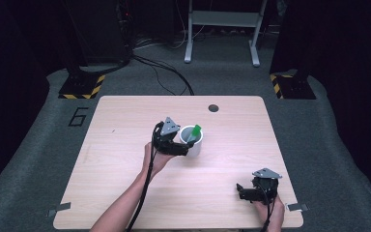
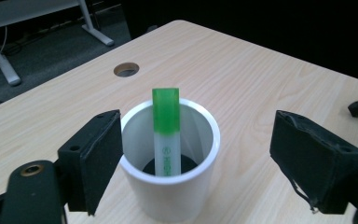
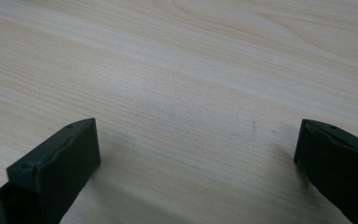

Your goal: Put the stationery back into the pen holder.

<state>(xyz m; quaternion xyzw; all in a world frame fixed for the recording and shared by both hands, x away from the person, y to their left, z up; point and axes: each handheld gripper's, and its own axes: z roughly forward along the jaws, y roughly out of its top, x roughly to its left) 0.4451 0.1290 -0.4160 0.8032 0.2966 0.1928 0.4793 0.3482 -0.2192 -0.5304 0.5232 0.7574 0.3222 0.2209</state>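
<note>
A white cup (image 1: 192, 141) (image 2: 172, 163) stands upright near the middle of the table. A marker with a green cap (image 2: 166, 133) (image 1: 194, 133) leans inside it, cap up, resting against the far rim. My left gripper (image 1: 182, 147) (image 2: 196, 154) is just beside and above the cup on its left, open, with the jaws wide on either side of the cup and touching neither cup nor marker. My right gripper (image 1: 244, 189) (image 3: 196, 158) rests open low over bare wood near the table's front right, nothing between its jaws.
A round cable hole (image 1: 213, 108) (image 2: 126, 69) sits near the table's far edge. The light wooden table (image 1: 125, 193) has tape tabs at its front corners. Beyond it are a grey carpet, cables and a metal stand frame (image 1: 222, 29).
</note>
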